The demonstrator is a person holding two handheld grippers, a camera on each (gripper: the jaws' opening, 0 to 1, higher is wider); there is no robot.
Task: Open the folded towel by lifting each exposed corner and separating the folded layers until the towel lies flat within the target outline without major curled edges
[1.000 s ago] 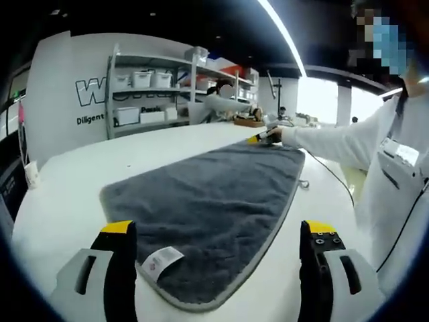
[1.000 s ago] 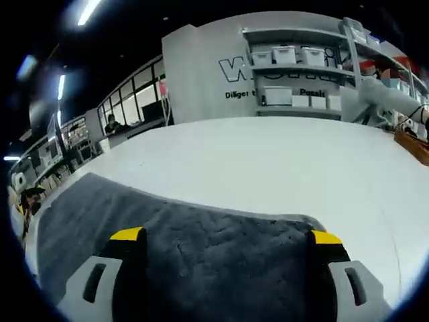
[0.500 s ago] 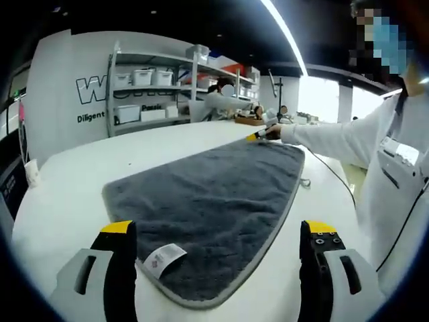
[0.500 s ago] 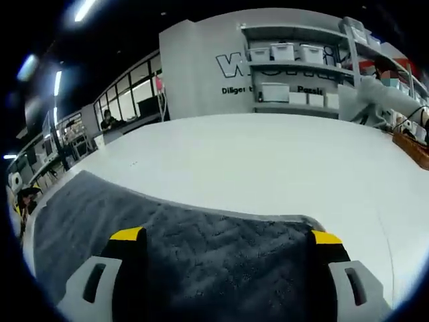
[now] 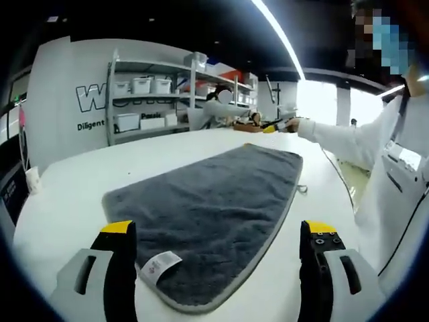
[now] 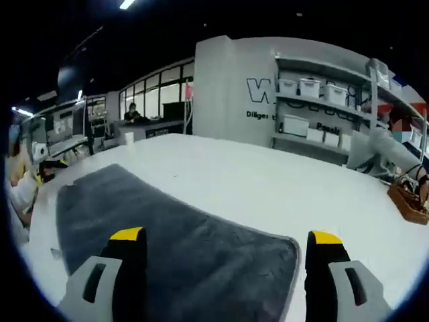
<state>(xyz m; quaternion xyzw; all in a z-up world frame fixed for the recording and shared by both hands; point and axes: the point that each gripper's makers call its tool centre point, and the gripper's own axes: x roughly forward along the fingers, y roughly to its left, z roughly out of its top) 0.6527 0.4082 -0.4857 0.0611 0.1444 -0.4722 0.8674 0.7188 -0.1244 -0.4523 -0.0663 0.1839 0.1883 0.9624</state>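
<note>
Left gripper view looks along a dark grey towel (image 5: pixel 214 215) that lies spread open and flat on a large white table (image 5: pixel 74 181), its long side running from just ahead of the camera toward the far end. A paler grey hem edges the towel, and a small white care label (image 5: pixel 159 266) with red print lies at the near corner, just beside the left jaw. No curled edges show from this side. The left gripper (image 5: pixel 218 231) hovers at the near end of the towel with its two yellow-tipped jaws spread wide apart and nothing between them. At the far end, the right gripper (image 5: pixel 276 127) is seen small, lifted off the towel, at the end of a person's white sleeve (image 5: pixel 335 141); from this distance its jaws cannot be made out. The person stands along the right side of the table in a white coat. In the right gripper view, the same towel (image 6: pixel 167 248) stretches away from the opposite end, flat, with a rounded corner near the right jaw. The right gripper (image 6: pixel 224 238) has its yellow-tipped jaws wide apart, held above the towel's end and gripping nothing. Beyond the table stands a grey wall with partial white lettering and metal shelves (image 5: pixel 151 87) holding white bins. Another person in white bends at the far edge of the table near a brown basket (image 6: pixel 409 203).
</note>
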